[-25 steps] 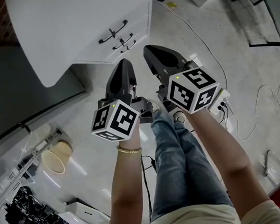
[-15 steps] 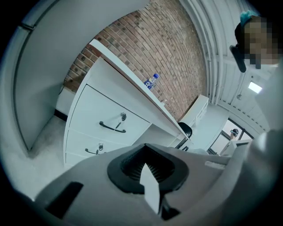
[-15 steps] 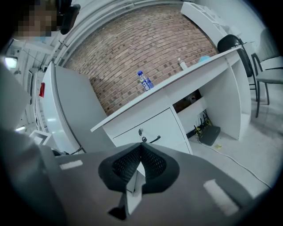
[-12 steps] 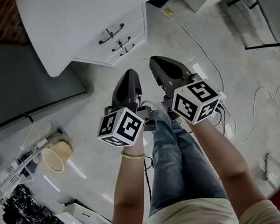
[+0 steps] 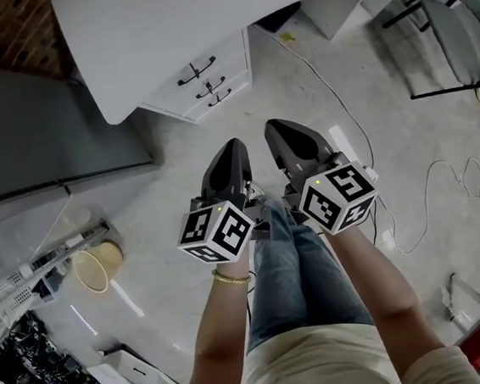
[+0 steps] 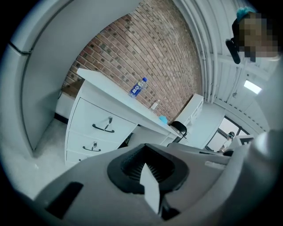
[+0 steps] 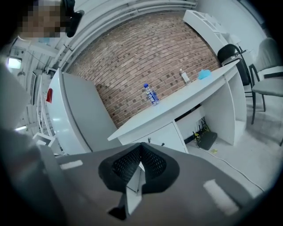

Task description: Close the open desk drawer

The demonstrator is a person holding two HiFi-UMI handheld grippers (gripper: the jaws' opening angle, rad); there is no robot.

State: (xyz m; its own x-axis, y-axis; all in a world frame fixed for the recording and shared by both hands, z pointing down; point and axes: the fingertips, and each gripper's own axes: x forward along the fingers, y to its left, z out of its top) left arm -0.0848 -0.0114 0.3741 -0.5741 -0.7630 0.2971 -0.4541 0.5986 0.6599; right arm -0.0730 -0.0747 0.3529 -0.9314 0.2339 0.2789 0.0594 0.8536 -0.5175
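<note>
The white desk [image 5: 204,12] stands at the top of the head view. Its drawer unit [image 5: 206,75] has three fronts with dark handles, and all three look flush. In the left gripper view the drawer unit [image 6: 99,130] also shows no front standing out. My left gripper [image 5: 234,149] and right gripper [image 5: 278,130] hang side by side over the floor, well short of the drawers. Both are shut and hold nothing. The left gripper's tips [image 6: 143,156] and the right gripper's tips [image 7: 139,165] meet with no gap.
A blue-labelled bottle [image 7: 151,94] and small items stand on the desk top before a brick wall. A grey panel [image 5: 30,141] lies left of the desk. A wicker basket [image 5: 95,269], a power strip [image 5: 351,154], floor cables [image 5: 444,182] and a chair [image 5: 454,36] surround me.
Both grippers have risen and drawn back from the drawer unit toward the person's body. Both stayed shut and empty.
</note>
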